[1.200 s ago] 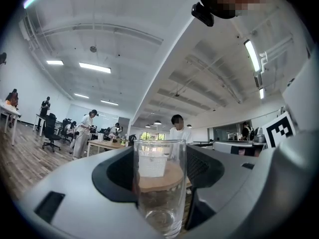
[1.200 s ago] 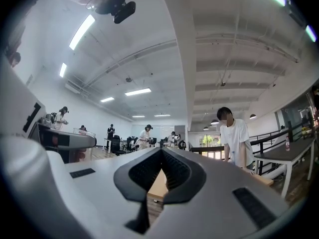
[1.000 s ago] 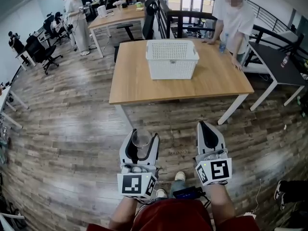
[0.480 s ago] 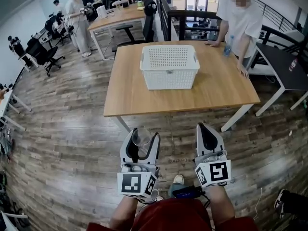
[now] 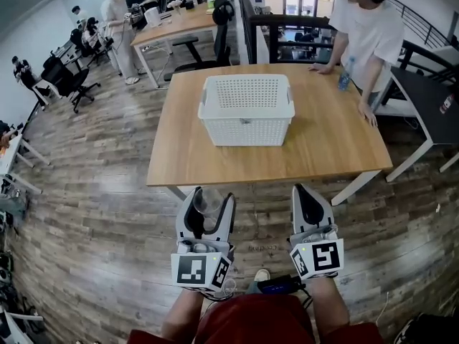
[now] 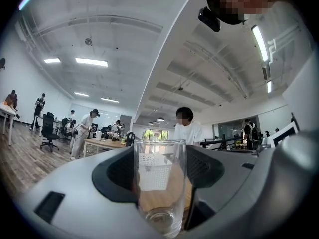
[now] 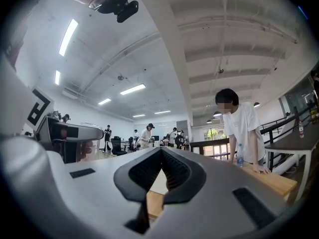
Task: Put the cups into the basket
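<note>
A clear glass cup (image 5: 209, 203) stands upright between the jaws of my left gripper (image 5: 208, 208), which is shut on it; the same cup (image 6: 159, 183) fills the middle of the left gripper view. My right gripper (image 5: 310, 199) is shut with nothing in it, its jaws meeting at the tip (image 7: 162, 176). Both grippers hang over the wooden floor, just short of the near edge of the wooden table (image 5: 186, 156). The white perforated basket (image 5: 247, 110) sits in the middle of that table, its inside empty as far as I see.
A person in a white shirt (image 5: 366, 34) leans on the table's far right corner beside a water bottle (image 5: 345, 74). A black side table (image 5: 430, 102) stands at the right. Other desks, chairs and people (image 5: 118, 20) fill the far left.
The table and basket have come closer and lower in the head view as I walked toward them. Both grippers keep their pose, the left still holding the cup.
</note>
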A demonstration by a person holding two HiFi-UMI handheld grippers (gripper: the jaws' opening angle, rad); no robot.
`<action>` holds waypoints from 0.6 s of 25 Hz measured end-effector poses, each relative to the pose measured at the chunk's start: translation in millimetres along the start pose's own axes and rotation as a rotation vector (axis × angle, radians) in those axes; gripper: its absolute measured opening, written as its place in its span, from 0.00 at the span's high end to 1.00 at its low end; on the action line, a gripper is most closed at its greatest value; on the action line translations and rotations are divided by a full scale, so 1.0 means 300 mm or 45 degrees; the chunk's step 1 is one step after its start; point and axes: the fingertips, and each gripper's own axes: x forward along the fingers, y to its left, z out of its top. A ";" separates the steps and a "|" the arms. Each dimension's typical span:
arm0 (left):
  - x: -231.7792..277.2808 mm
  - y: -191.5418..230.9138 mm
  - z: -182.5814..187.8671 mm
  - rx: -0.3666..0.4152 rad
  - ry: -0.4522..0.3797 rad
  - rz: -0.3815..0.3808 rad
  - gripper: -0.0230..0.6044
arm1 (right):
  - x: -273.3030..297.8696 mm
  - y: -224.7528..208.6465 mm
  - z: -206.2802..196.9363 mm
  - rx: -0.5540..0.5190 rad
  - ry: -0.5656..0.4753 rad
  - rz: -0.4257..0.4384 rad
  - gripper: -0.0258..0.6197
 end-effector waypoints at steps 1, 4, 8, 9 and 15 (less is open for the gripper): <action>0.025 -0.004 0.002 0.004 -0.003 0.004 0.51 | 0.014 -0.019 -0.002 0.003 0.000 0.006 0.94; 0.091 -0.007 0.012 0.019 -0.012 0.016 0.51 | 0.060 -0.061 -0.006 0.011 -0.001 0.024 0.94; 0.161 0.001 0.017 0.015 -0.020 0.027 0.51 | 0.120 -0.098 -0.007 0.017 -0.005 0.036 0.94; 0.177 0.005 0.014 0.014 -0.020 0.028 0.51 | 0.136 -0.106 -0.009 0.016 -0.007 0.038 0.94; 0.282 0.066 -0.010 0.005 -0.027 0.027 0.51 | 0.257 -0.142 -0.012 -0.001 -0.016 0.027 0.94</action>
